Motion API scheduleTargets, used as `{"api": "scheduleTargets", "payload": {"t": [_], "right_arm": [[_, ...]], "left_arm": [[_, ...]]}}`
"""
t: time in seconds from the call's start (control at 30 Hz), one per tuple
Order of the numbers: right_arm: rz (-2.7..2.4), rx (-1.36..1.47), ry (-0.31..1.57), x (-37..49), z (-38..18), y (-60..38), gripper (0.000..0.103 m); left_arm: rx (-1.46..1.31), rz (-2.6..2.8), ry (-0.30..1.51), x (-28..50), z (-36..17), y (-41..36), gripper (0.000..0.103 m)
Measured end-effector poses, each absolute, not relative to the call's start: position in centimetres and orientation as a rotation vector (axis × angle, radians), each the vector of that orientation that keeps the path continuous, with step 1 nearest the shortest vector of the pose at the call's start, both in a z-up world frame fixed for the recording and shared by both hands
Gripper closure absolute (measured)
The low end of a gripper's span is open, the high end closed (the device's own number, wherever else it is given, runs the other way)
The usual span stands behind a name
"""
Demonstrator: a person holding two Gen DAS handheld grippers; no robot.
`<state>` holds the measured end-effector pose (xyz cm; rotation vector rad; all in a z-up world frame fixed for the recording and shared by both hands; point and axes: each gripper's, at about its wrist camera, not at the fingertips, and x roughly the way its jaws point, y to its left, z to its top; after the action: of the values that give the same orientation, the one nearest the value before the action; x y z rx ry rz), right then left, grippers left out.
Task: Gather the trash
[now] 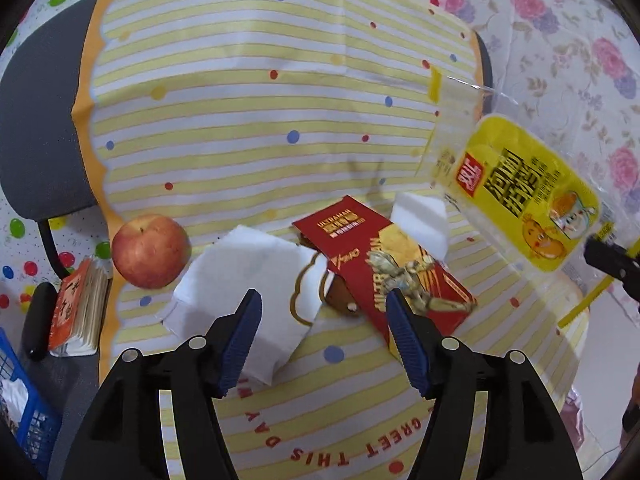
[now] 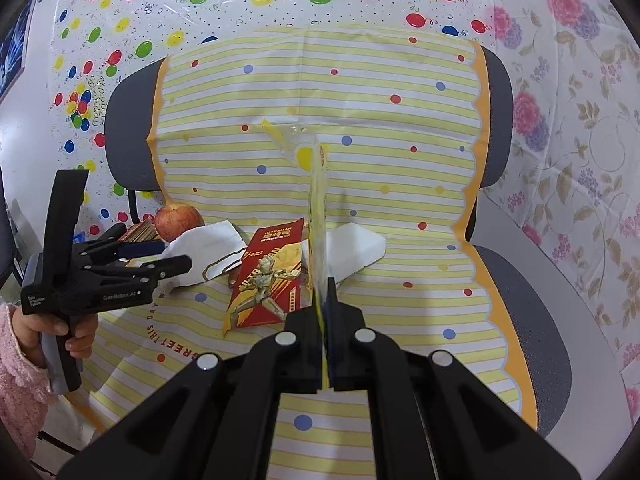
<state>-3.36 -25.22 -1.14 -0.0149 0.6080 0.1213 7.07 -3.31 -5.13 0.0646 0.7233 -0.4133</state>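
While the right gripper (image 2: 324,300) pinches the yellow wrapper (image 1: 528,196) aloft at far right, the left gripper (image 1: 324,320) hangs with jaws spread and empty over the chair seat (image 2: 532,300), the red box (image 1: 384,264) lying just ahead, its long axis running near-right to far-left.

1. The red Ultraman box (image 1: 384,264) covered part of the white foam block (image 1: 420,220) behind it and a small brown item at its open end, too hidden to identify.
2. The blue basket (image 1: 20,408) was cut off by the left wrist picture's edge.
3. The yellow snack wrapper (image 2: 318,208) appeared edge-on in the right wrist view, its print unreadable.
4. The small book (image 2: 140,230) sat mostly hidden behind the apple (image 2: 178,222).
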Motion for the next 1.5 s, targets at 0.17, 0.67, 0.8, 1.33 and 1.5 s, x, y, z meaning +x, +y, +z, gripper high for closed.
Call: {"api": "scheduleTargets", "payload": {"t": [0.17,0.67,0.8,1.33,1.5], "right_arm": [[0.113,-0.012,0.608,-3.1,-1.3,-25.8,0.102],[0.141,-0.006,0.631,-2.1,-2.3,-25.8,0.102],[0.142,-0.013,0.622,-2.8,-1.9,-25.7,0.102],[0.081,0.092,0.548,-9.7,0.7,-27.4,0.102],[0.018,0.107,0.532,-13.7,0.4,-28.6,0.102]], "left_arm": [[0.097,-0.200,0.856,9.9,-7.0,-2.3,0.033],[-0.163,-0.122,0.945,11.0,-10.9,-0.9,0.075],[-0.212,-0.202,0.887,10.0,-9.3,-0.3,0.089],[0.022,-0.430,0.591,-3.8,1.2,-4.6,0.090],[0.102,-0.531,0.556,-8.0,0.8,-8.6,0.090]]}}
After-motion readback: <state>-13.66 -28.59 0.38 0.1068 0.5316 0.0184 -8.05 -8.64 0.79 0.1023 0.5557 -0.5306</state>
